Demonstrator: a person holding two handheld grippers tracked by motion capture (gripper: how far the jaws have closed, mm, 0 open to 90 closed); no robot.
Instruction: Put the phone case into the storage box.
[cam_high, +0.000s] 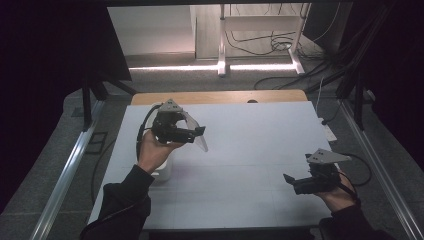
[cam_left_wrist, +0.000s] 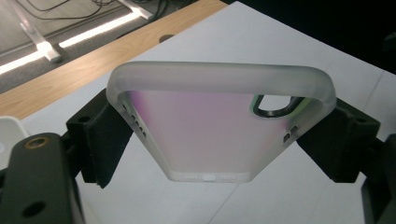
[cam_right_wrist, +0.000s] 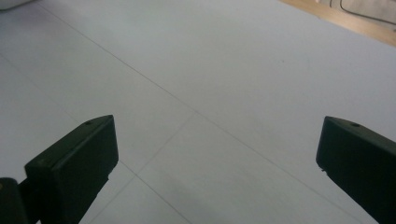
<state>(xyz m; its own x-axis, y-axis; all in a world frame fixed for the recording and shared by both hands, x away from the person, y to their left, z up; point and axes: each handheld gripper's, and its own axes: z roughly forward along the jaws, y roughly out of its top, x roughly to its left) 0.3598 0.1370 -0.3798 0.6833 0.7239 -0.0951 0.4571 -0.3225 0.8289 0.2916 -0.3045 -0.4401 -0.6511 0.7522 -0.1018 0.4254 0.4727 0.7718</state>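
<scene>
Holding a frosted phone case (cam_left_wrist: 219, 126) aloft over the white tabletop (cam_high: 250, 150).

Clamped across its width by the left gripper (cam_high: 192, 134), the case stays off the surface, probably so its open side can be reached. It looks like soft translucent plastic, round-cornered, with a dark-rimmed camera cutout. Near the right edge, the right gripper (cam_high: 290, 181) hovers low with its jaws wide apart and nothing between them.

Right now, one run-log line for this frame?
left gripper: shut on case, held above table | right gripper: open, empty, low over table | white item under left hand
</scene>
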